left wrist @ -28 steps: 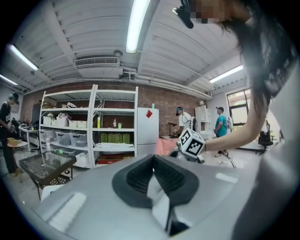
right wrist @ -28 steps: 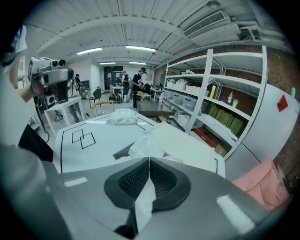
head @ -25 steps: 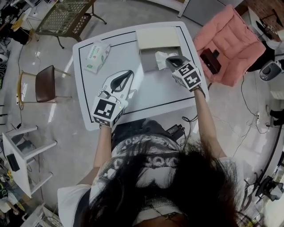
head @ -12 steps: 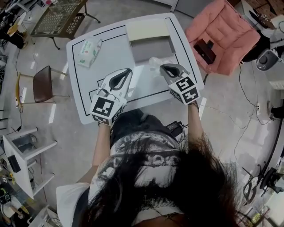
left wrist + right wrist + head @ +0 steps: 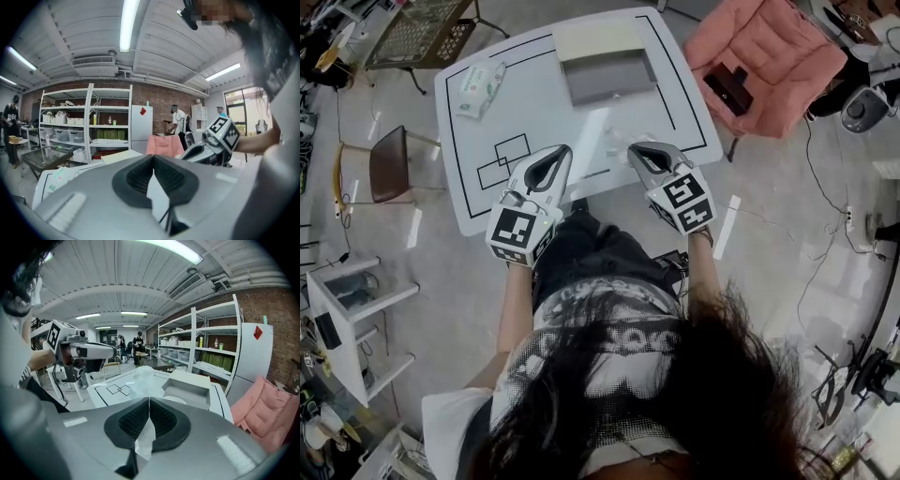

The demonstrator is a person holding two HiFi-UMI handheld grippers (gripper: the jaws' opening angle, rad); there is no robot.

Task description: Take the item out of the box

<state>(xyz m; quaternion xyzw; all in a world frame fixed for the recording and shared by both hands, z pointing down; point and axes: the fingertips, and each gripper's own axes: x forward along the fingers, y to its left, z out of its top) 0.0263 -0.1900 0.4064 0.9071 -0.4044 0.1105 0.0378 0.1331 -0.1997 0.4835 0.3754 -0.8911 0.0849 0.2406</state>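
An open grey box with a cream lid stands at the far side of the white table; it also shows in the right gripper view. My right gripper is raised over the table's near edge, well back from the box. It is shut on a crumpled clear plastic bag, and a fold of it is pinched between the pads. My left gripper hovers level with it to the left, jaws together, with nothing seen in them.
A green-and-white wipes pack lies at the table's far left. Black rectangles are drawn on the table. A pink padded chair carrying a dark object is to the right, a brown chair to the left.
My right gripper has pulled back out of the box toward the person, bringing the clear bag with it. The left gripper has stayed shut and kept its place beside it.
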